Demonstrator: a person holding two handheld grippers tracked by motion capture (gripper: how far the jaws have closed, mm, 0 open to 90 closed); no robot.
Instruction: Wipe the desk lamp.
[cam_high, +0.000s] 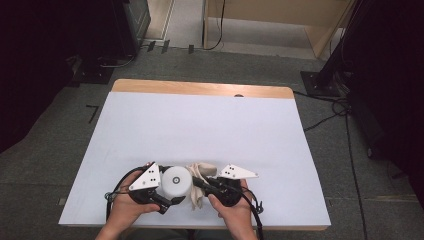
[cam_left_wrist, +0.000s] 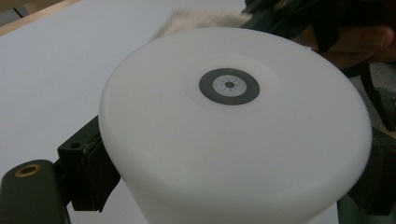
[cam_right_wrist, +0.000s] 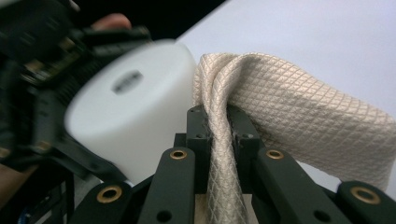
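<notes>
A pale sheet covers the table (cam_high: 200, 130) almost to its wooden far edge, and all the work sits at the near edge, right in front of the person. There the white cup (cam_high: 176, 183) is upside down, its flat base with a small grey ring mark facing up. The left gripper (cam_high: 169, 200) has its jaws set on either side of the cup's wall, clamped on it — up close the cup (cam_left_wrist: 233, 135) rests between the black pads. Just beside the cup, touching its right side, hangs the cream quilted cloth (cam_high: 199, 182). The right gripper (cam_right_wrist: 219, 135) has its jaws pressed together on a bunched fold of that cloth (cam_right_wrist: 299, 112), which drapes over its tips.
</notes>
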